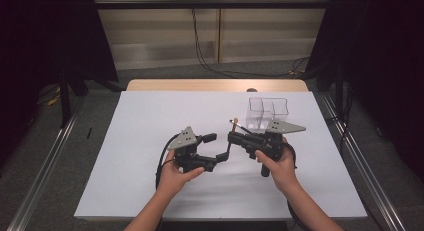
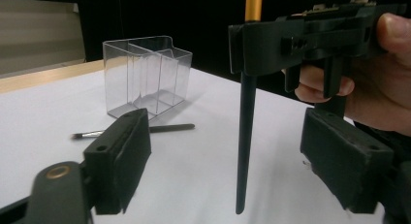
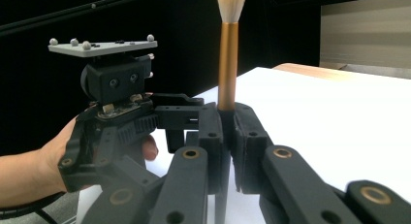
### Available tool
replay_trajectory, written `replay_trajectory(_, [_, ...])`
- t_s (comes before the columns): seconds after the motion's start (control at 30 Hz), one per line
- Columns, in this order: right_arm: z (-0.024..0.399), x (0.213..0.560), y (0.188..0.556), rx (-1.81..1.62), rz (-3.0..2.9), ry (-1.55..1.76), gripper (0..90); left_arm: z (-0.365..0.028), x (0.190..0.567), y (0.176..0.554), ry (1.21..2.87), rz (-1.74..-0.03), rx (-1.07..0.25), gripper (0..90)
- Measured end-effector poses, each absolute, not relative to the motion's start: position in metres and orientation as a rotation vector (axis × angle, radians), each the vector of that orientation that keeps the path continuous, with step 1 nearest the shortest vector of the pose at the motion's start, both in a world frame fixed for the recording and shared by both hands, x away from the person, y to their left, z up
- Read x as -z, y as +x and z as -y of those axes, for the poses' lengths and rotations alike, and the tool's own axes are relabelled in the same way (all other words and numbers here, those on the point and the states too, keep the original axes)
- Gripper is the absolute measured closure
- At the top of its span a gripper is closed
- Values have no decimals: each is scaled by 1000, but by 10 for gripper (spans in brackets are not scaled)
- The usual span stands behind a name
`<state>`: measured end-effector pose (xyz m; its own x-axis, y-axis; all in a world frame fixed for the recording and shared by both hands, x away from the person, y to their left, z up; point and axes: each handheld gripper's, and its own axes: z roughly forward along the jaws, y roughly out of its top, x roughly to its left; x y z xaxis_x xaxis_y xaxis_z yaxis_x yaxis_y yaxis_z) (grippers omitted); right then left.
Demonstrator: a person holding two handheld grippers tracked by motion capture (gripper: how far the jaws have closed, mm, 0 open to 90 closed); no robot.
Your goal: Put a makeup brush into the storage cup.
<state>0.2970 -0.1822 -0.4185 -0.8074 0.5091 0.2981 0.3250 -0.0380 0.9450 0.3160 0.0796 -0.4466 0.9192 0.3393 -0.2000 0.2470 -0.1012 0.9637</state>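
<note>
Right gripper view: right tool (image 3: 228, 136) clamps an upright makeup brush (image 3: 228, 64), gold ferrule, pale soft bristles.
Left tool (image 2: 228, 161) stands open around its slim black handle, above the white counter (image 2: 194, 185), near a clear plastic organiser (image 2: 145, 73).

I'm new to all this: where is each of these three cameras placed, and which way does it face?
High view: fixed above the person's side, facing forward and down on the white table; both forearms, left gripper and right gripper show.
Left gripper view: rides the left gripper, looking between its open jaws at the clear box and a small brush lying on the table.
Right gripper view: rides the right gripper, facing the left hand.
Shared: all show the makeup brush the right gripper clamps.
</note>
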Motion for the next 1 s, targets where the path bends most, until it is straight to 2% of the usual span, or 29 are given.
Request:
replay_trajectory(0.17, [181, 419, 297, -1965, -2090, 893, 841, -81, 445, 318, 1736, -411, -133, 92])
replay_trajectory(0.47, [183, 418, 298, -1955, -2089, 886, 841, -93, 442, 319, 1738, -408, -158, 34])
replay_trajectory(1.0, [184, 416, 300, -1942, -2085, 872, 840, -133, 436, 321, 1767, -408, -228, 22])
